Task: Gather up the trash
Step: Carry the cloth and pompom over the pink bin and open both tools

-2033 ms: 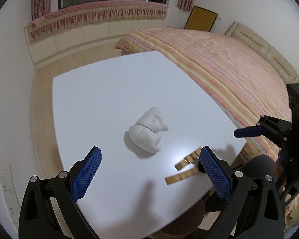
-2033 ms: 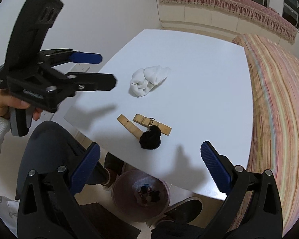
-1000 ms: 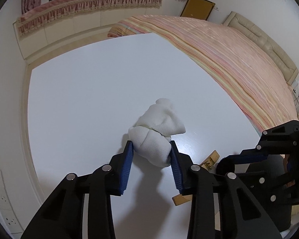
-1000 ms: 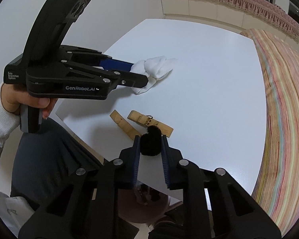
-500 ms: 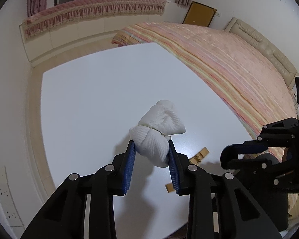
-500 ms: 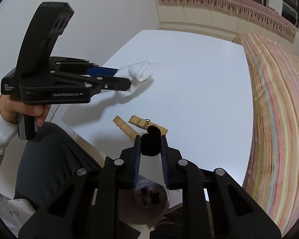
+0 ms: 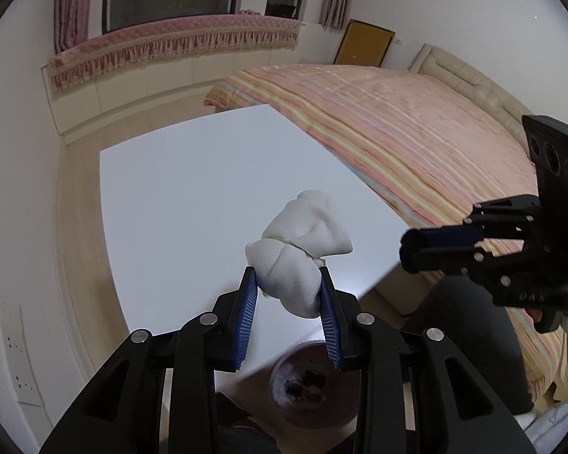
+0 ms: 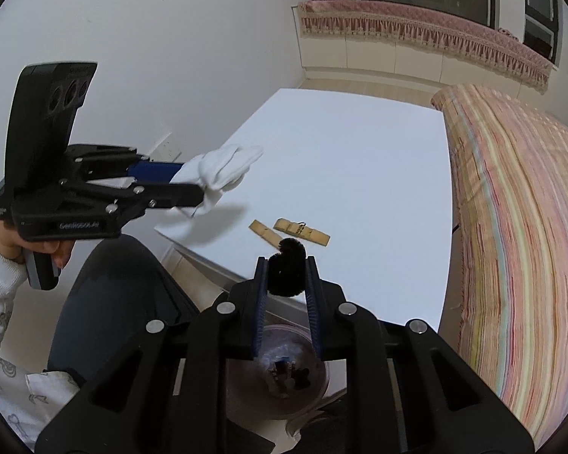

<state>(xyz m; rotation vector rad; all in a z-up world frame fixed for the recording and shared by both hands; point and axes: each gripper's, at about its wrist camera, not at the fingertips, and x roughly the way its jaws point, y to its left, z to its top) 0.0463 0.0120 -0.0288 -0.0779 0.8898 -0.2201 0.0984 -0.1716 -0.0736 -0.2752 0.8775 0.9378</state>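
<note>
Both loads now lifted off table (image 8: 359,143): L gripper (image 7: 287,295) clamps white cloth wad (image 7: 295,265), R gripper (image 8: 285,276) clamps black pompom (image 8: 287,265). I centre over bin (image 8: 284,374) before release.

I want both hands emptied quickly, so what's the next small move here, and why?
Probably open the right gripper first: its black fuzzy ball hangs almost directly above the open trash bin beside the table edge. The left gripper, shut on the white cloth bundle, looks farther from it.
</note>
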